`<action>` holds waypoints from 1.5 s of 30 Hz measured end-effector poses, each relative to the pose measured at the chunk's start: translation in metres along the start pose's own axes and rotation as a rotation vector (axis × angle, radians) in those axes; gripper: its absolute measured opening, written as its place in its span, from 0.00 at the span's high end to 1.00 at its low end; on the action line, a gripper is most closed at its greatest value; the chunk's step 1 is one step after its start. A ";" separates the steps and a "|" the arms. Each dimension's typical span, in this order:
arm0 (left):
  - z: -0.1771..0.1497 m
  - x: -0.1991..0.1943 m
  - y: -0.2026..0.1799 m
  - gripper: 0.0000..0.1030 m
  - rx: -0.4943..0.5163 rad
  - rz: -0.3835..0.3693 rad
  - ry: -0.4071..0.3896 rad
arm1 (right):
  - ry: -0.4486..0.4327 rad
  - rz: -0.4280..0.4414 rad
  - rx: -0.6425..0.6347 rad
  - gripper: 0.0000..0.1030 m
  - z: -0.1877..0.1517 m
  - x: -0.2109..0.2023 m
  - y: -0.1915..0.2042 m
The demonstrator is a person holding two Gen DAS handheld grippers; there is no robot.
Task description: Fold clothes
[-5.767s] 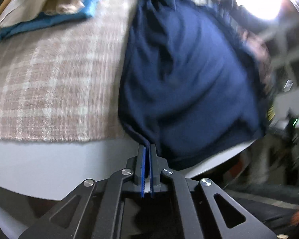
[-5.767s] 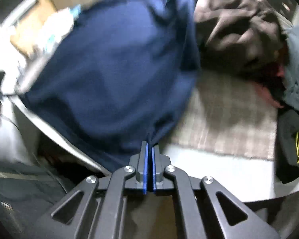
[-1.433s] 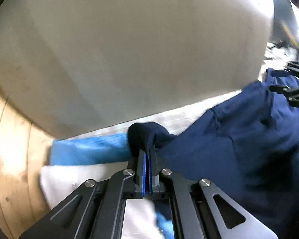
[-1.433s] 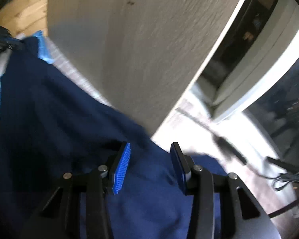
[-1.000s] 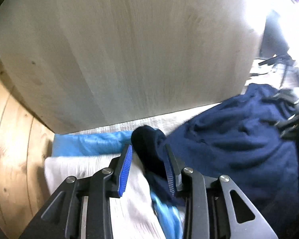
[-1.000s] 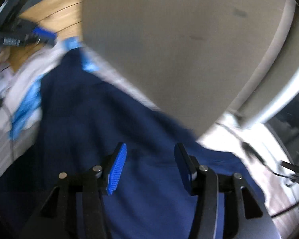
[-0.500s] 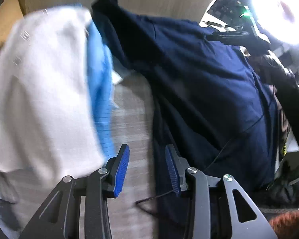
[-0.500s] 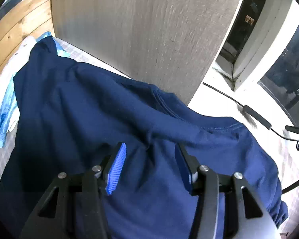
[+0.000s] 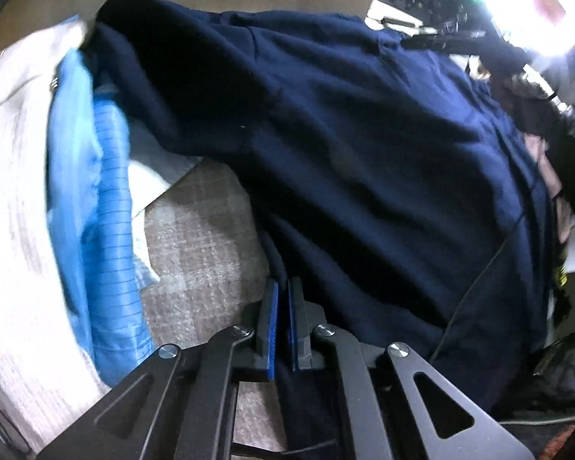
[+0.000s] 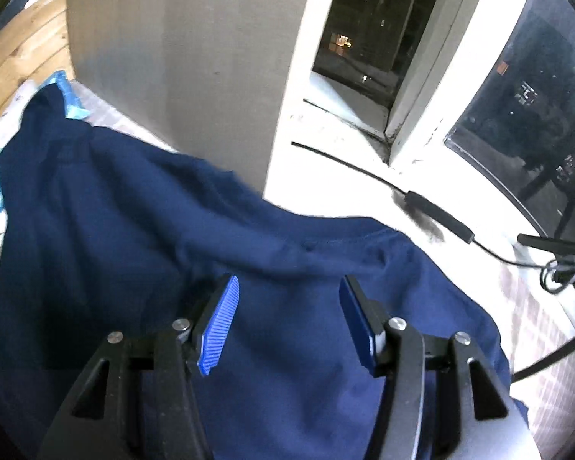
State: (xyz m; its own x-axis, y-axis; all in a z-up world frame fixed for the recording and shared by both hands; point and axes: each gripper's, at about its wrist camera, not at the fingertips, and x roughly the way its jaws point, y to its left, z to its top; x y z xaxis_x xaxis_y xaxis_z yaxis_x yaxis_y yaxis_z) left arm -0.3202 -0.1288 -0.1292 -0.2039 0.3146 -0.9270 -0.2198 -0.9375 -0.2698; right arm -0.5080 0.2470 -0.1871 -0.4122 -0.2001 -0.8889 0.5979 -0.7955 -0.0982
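A navy blue shirt (image 9: 364,134) lies spread over the plaid-covered table (image 9: 203,237), one corner draped onto a pile at the left. My left gripper (image 9: 283,291) is at the shirt's near left edge, its blue pads nearly together with dark navy fabric between them. In the right wrist view the same navy shirt (image 10: 134,230) fills the lower half. My right gripper (image 10: 289,281) hovers over its collar end, wide open, with nothing between its fingers.
A light blue garment (image 9: 103,230) and a white garment (image 9: 15,191) are stacked left of the shirt. A pale wooden panel (image 10: 172,57) stands behind the table. A black cable (image 10: 437,211) runs along the white sill under a dark window (image 10: 364,19).
Both grippers let go of the shirt once it was laid out. The left then swung back to the shirt's near edge and closed on it. The right stays open.
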 end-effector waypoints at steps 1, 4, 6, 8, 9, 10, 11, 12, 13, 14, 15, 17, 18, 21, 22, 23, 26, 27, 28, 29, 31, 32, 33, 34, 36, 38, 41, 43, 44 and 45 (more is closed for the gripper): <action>-0.001 -0.003 0.003 0.96 -0.009 -0.002 -0.004 | 0.002 -0.001 -0.005 0.47 0.002 0.004 -0.001; -0.004 -0.010 0.011 0.96 -0.040 -0.018 -0.013 | 0.006 -0.003 -0.022 0.47 0.007 0.015 -0.003; -0.006 -0.011 0.013 0.96 -0.048 -0.019 -0.011 | 0.009 -0.005 -0.033 0.47 0.011 0.023 -0.004; -0.008 -0.012 0.014 0.96 -0.046 -0.009 -0.009 | 0.013 -0.007 -0.043 0.52 0.014 0.031 -0.005; -0.009 -0.013 0.015 0.96 -0.048 0.001 -0.008 | 0.009 0.004 -0.028 0.69 0.015 0.030 -0.010; -0.011 -0.014 0.017 0.96 -0.051 0.013 -0.007 | 0.015 -0.039 -0.022 0.85 0.015 0.031 -0.013; -0.014 -0.013 0.017 0.96 -0.058 0.016 -0.006 | 0.022 -0.081 -0.016 0.87 0.015 0.032 -0.016; -0.017 -0.012 0.020 0.96 -0.072 0.011 -0.006 | 0.029 -0.124 -0.009 0.90 0.015 0.033 -0.020; -0.018 -0.011 0.022 0.96 -0.085 0.004 -0.006 | 0.035 -0.167 -0.003 0.90 0.015 0.034 -0.023; -0.018 -0.010 0.025 0.96 -0.094 0.008 -0.008 | 0.042 -0.210 0.003 0.90 0.016 0.034 -0.026; -0.019 -0.008 0.026 0.96 -0.098 0.016 -0.011 | 0.048 -0.253 0.009 0.90 0.016 0.035 -0.029; -0.019 -0.010 0.028 0.96 -0.106 0.036 -0.015 | 0.056 -0.336 0.010 0.90 0.016 0.035 -0.036; -0.019 -0.012 0.030 0.96 -0.110 0.046 -0.017 | 0.062 -0.346 0.027 0.90 0.015 0.034 -0.041; -0.029 -0.029 0.034 0.96 -0.139 0.026 -0.039 | 0.038 -0.291 0.051 0.88 0.009 0.013 -0.039; -0.034 -0.036 0.036 0.95 -0.148 0.019 -0.047 | 0.022 -0.259 0.054 0.86 0.006 0.002 -0.035; -0.043 -0.045 0.037 0.93 -0.157 0.010 -0.054 | 0.007 -0.226 0.058 0.84 0.003 -0.008 -0.031; -0.077 -0.066 0.036 0.87 -0.177 0.018 -0.053 | -0.040 -0.128 0.068 0.73 -0.006 -0.040 -0.020; -0.091 -0.070 0.034 0.87 -0.186 0.020 -0.044 | -0.055 -0.095 0.072 0.72 -0.009 -0.050 -0.017; -0.106 -0.075 0.033 0.87 -0.195 0.022 -0.034 | -0.071 -0.063 0.075 0.72 -0.012 -0.061 -0.013; -0.122 -0.080 0.031 0.87 -0.210 0.024 -0.028 | -0.087 0.007 0.067 0.72 -0.016 -0.076 -0.009; -0.156 -0.091 0.027 0.84 -0.245 0.027 -0.019 | -0.102 0.064 0.032 0.64 -0.021 -0.098 0.018; -0.174 -0.097 0.025 0.84 -0.267 0.029 -0.019 | -0.110 0.087 0.010 0.63 -0.025 -0.111 0.039; -0.193 -0.104 0.022 0.84 -0.290 0.031 -0.019 | -0.118 0.110 -0.013 0.63 -0.028 -0.124 0.059; -0.212 -0.110 0.020 0.84 -0.312 0.030 -0.021 | -0.128 0.132 -0.031 0.63 -0.028 -0.137 0.071; -0.251 -0.122 0.014 0.84 -0.352 0.019 -0.016 | -0.137 0.184 -0.035 0.63 -0.024 -0.156 0.091; -0.283 -0.127 0.004 0.83 -0.372 0.019 -0.006 | -0.141 0.241 -0.026 0.62 -0.017 -0.168 0.098; -0.317 -0.122 -0.012 0.82 -0.385 0.036 0.003 | -0.129 0.272 -0.041 0.56 -0.015 -0.169 0.117; -0.325 -0.112 -0.019 0.82 -0.395 0.031 -0.004 | -0.114 0.275 -0.061 0.56 -0.016 -0.163 0.133; -0.328 -0.106 -0.024 0.82 -0.393 0.025 -0.011 | -0.107 0.277 -0.070 0.56 -0.016 -0.160 0.141; -0.327 -0.100 -0.028 0.82 -0.384 0.029 -0.011 | -0.099 0.278 -0.080 0.56 -0.017 -0.158 0.149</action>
State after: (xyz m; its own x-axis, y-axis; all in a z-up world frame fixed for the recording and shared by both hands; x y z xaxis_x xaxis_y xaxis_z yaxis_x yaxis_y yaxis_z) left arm 0.0184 -0.1830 -0.1140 -0.2151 0.2872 -0.9334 0.1586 -0.9328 -0.3236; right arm -0.3424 0.1700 -0.0693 -0.2877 -0.4619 -0.8390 0.7480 -0.6554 0.1043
